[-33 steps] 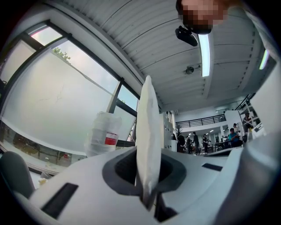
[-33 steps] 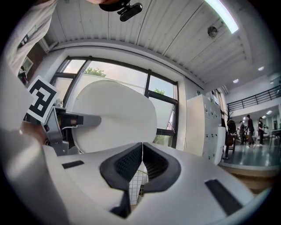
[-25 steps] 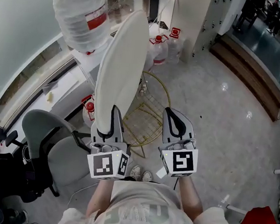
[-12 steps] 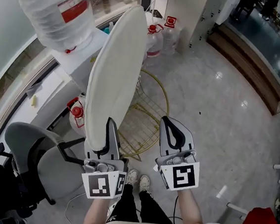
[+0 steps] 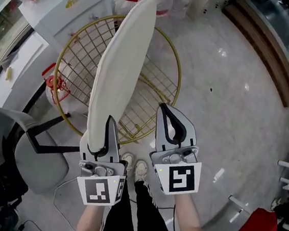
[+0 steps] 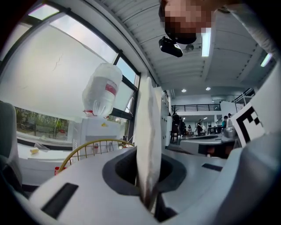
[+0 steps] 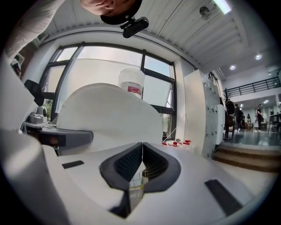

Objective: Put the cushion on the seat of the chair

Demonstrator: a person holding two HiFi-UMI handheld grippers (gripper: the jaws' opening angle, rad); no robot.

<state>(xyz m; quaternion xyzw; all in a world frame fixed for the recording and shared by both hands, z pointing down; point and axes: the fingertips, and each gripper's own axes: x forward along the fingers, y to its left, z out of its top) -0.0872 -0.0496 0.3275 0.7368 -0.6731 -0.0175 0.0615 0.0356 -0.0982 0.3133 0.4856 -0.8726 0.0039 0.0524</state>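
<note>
While fingers of my left gripper (image 5: 103, 129) clamp the cream cushion (image 5: 123, 66) edge-up over the gold wire chair (image 5: 164, 73), upper centre, right gripper (image 5: 167, 110) fingers are closed, empty.

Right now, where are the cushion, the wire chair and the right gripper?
cushion (image 5: 120, 74), head view, middle of its white surface.
wire chair (image 5: 179, 79), head view, right side of its gold rim.
right gripper (image 5: 164, 108), head view, the tips of its closed jaws.

Bright daylight thru window (image 6: 66, 83) at 10 o'clock, ceiling strip light (image 6: 205, 41) at 1; floor (image 5: 221, 53) glare spots, fisheye-bent dark corners
</note>
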